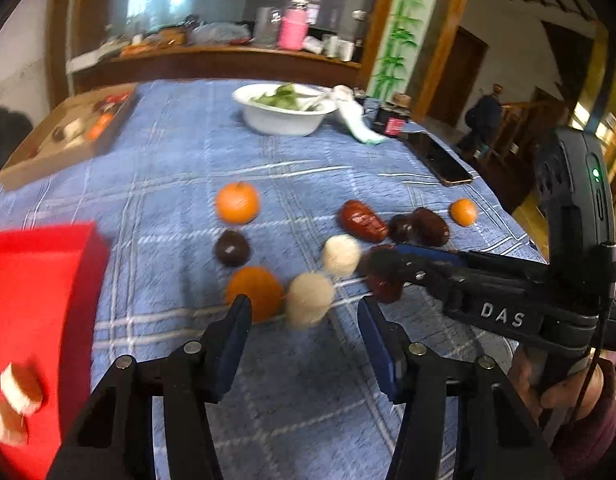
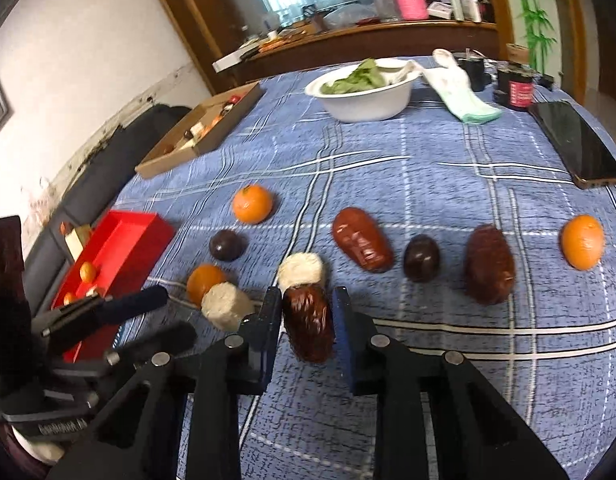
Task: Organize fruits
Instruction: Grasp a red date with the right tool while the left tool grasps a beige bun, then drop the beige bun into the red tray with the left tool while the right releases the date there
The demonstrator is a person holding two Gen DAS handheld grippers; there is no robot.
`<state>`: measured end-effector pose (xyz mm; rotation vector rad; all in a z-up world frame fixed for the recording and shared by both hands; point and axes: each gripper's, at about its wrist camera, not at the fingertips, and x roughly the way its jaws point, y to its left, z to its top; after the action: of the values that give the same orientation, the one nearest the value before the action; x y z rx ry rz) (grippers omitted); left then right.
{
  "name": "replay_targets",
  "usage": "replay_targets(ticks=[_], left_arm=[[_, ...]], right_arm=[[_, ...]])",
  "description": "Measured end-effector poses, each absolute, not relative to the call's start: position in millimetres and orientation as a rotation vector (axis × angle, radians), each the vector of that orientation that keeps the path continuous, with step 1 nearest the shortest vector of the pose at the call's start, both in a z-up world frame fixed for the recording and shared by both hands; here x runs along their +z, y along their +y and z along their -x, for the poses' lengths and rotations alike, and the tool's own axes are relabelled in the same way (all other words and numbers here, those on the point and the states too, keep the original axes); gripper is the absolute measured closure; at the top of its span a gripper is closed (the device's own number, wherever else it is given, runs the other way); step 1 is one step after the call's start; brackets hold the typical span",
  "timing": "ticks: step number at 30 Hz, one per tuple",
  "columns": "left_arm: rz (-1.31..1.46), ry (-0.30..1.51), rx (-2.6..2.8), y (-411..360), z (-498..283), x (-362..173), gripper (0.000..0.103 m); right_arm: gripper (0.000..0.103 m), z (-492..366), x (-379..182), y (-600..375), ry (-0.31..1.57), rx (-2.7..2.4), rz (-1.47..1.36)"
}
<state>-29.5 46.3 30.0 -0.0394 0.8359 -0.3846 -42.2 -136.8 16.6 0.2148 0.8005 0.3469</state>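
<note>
The right gripper [image 2: 306, 312] has its fingers clamped on a glossy, wrinkled dark-red date [image 2: 309, 326] low over the blue-checked bench [image 2: 427, 184]. The left gripper [image 1: 304, 312] hangs with fingers apart before a pale fuzzy cylinder [image 1: 309, 298], beside an orange [image 1: 254, 290].

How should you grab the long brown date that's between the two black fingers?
Grip the brown date across its narrow middle, coming in from its near end, as the right gripper does. It lies lengthwise, pointing away, so its long sides face the fingers. A white roll sits right behind it, so reaching from the far side looks awkward.
</note>
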Motion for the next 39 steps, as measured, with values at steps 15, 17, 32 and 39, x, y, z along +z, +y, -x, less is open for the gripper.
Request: replay_targets(ticks=[15,17,32,39], left_arm=[[-0.095,0.856,-0.397,14,13,15,0.056],[-0.139,0.872,-0.387,7,11,7,0.057],[0.109,0.814,-0.258,95,56,49,0.075],[0.191,0.75,-0.075,195,83,71,0.074]], right_arm=[[0.079,42,16,-144,0.807,0.316,-0.248],[0.079,42,17,-146,0.805,0.312,-0.255],[0.079,49,23,-144,0.745,0.336,-0.27],[0.079,63,39,-127,0.758,0.496,-0.432]])
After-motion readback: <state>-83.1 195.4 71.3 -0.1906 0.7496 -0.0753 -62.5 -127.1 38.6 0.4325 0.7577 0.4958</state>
